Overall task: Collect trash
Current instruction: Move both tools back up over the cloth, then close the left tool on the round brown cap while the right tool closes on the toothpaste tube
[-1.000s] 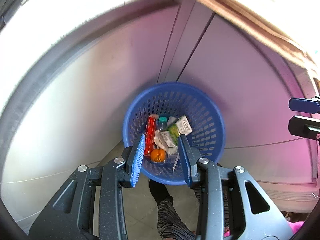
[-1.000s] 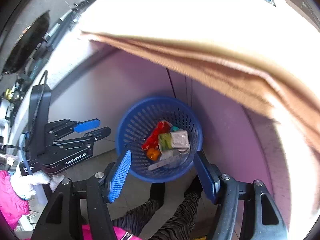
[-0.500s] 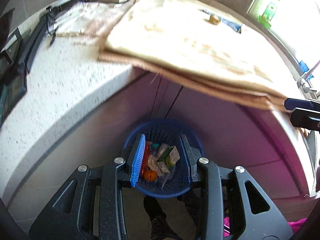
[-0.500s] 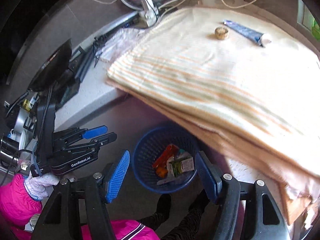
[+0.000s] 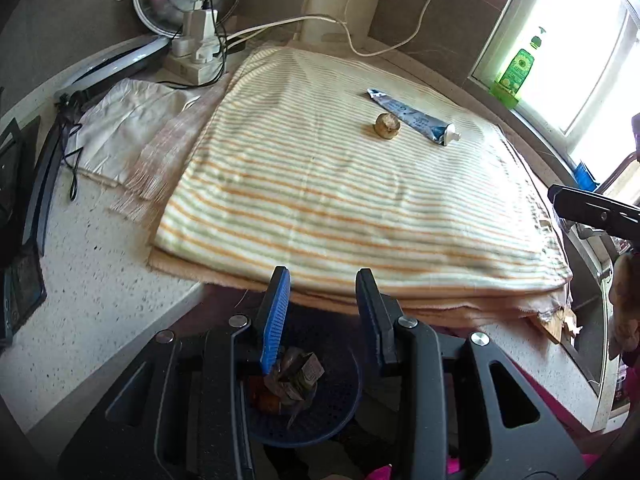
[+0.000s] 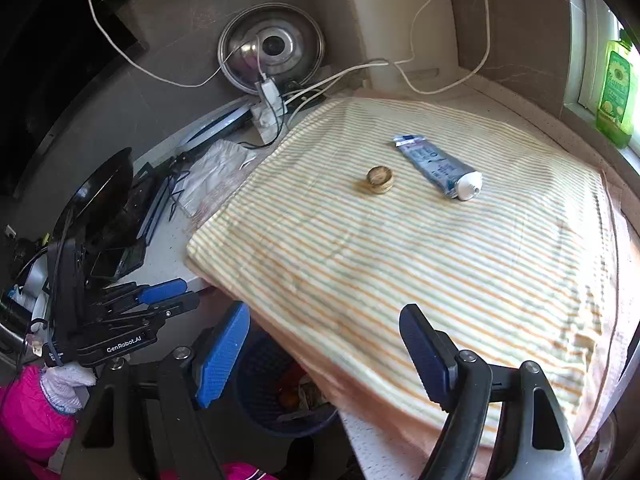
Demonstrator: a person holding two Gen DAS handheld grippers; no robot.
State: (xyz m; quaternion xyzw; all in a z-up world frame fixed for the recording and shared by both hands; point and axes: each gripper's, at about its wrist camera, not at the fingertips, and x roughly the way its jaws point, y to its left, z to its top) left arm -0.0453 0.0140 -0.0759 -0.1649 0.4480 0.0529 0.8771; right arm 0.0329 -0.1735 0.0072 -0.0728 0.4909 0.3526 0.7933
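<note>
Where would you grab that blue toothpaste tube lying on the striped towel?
I'd take the toothpaste tube across its middle, coming straight down from above. It lies flat on the striped towel, so only its two long edges offer the fingers something to close on. The right gripper, empty with its jaws opening, looks better placed. The small round cap beside the tube sits apart, leaving room.

Both views are lifting away from the blue basket point(image 5: 320, 408), which is shrinking to the near edge and darkening under the surface point(image 5: 100, 280). The striped towel point(image 5: 340, 200) is filling the frames, bringing the toothpaste tube point(image 6: 438, 168) and the small round cap point(image 6: 379, 179) into sight. The right gripper point(image 6: 324, 348) is opening its jaws wider, with nothing between them.
</note>
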